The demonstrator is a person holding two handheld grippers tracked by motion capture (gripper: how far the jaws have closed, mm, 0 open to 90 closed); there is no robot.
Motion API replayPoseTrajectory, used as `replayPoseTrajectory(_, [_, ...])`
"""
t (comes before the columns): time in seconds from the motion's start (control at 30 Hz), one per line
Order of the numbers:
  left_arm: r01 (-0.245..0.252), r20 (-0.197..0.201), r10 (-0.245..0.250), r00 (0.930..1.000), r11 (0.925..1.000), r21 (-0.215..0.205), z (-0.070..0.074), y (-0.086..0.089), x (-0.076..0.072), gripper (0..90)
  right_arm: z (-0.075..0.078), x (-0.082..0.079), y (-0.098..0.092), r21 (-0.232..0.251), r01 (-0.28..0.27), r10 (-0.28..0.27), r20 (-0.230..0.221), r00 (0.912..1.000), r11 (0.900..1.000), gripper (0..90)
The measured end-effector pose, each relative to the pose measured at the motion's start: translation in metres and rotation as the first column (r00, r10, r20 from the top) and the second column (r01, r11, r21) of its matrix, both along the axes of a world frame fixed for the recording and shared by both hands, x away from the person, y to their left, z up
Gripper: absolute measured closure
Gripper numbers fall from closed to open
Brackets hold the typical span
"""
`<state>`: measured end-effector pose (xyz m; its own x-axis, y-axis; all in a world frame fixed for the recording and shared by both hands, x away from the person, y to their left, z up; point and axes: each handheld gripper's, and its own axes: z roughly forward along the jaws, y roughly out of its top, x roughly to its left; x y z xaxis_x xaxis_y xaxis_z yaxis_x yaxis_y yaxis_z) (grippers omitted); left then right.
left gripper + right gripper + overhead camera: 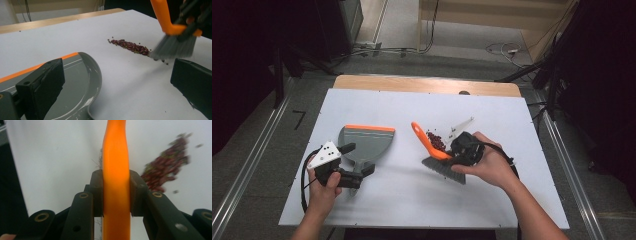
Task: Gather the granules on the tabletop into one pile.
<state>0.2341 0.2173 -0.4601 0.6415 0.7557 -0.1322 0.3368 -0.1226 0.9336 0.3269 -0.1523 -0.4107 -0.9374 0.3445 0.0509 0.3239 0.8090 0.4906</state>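
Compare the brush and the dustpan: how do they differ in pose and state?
The brush is raised at a tilt, clamped in the right gripper; the dustpan lies flat on the table. The brush's handle is orange; the dustpan has merely an orange edge. Both are otherwise grey.

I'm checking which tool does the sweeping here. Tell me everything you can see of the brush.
The brush is a small hand brush with a smooth orange handle that looks like plastic and a head of grey bristles. The right gripper is shut on the handle, one pad on each side. The handle slants up and away over the white table, bristles pointing down, beside a heap of dark red beans. Whether the bristle tips touch the table cannot be told.
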Motion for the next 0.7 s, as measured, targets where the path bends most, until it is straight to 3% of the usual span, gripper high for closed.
replayPoseTrajectory(0.1, [-0.006, -0.001, 0.006, 1.0000, 1.0000, -0.006, 0.001, 0.002, 0.000, 0.0, -0.020, -0.007, -0.002, -0.039, -0.048, 0.047, -0.027, 0.9985, 0.998, 68.7])
replayPoseTrajectory(0.13, [-0.006, -0.002, 0.006, 1.0000, 1.0000, -0.005, 0.001, 0.002, 0.000, 0.0, -0.026, -0.008, -0.002, -0.049, -0.058, 0.057, -0.020, 0.9982, 0.997, 68.8])
replayPoseTrajectory(0.17, [-0.006, -0.002, 0.006, 1.0000, 1.0000, -0.006, 0.000, 0.002, 0.000, 0.0, -0.029, -0.006, -0.003, -0.029, -0.059, 0.059, 0.002, 0.9982, 0.998, 68.7])
replayPoseTrajectory(0.2, [-0.007, -0.002, 0.007, 1.0000, 1.0000, -0.006, 0.000, 0.002, 0.000, 0.0, -0.030, -0.003, -0.004, -0.007, -0.068, 0.068, 0.015, 0.9976, 0.998, 68.6])
replayPoseTrajectory(0.3, [-0.004, -0.006, 0.004, 1.0000, 1.0000, 0.000, 0.000, 0.001, 0.000, 0.0, -0.033, 0.006, -0.005, -0.008, -0.086, 0.086, 0.058, 0.9946, 0.996, 68.1])
replayPoseTrajectory(0.6, [0.002, -0.011, -0.002, 0.9999, 1.0000, 0.010, -0.003, -0.001, 0.001, 0.0, -0.036, 0.035, 0.000, -0.009, -0.087, 0.087, 0.115, 0.9895, 0.996, 67.5])
replayPoseTrajectory(0.7, [0.004, -0.012, -0.004, 0.9999, 0.9999, 0.013, -0.004, -0.001, 0.002, 0.0, -0.038, 0.046, 0.002, 0.001, -0.103, 0.102, 0.146, 0.9840, 0.995, 67.2])
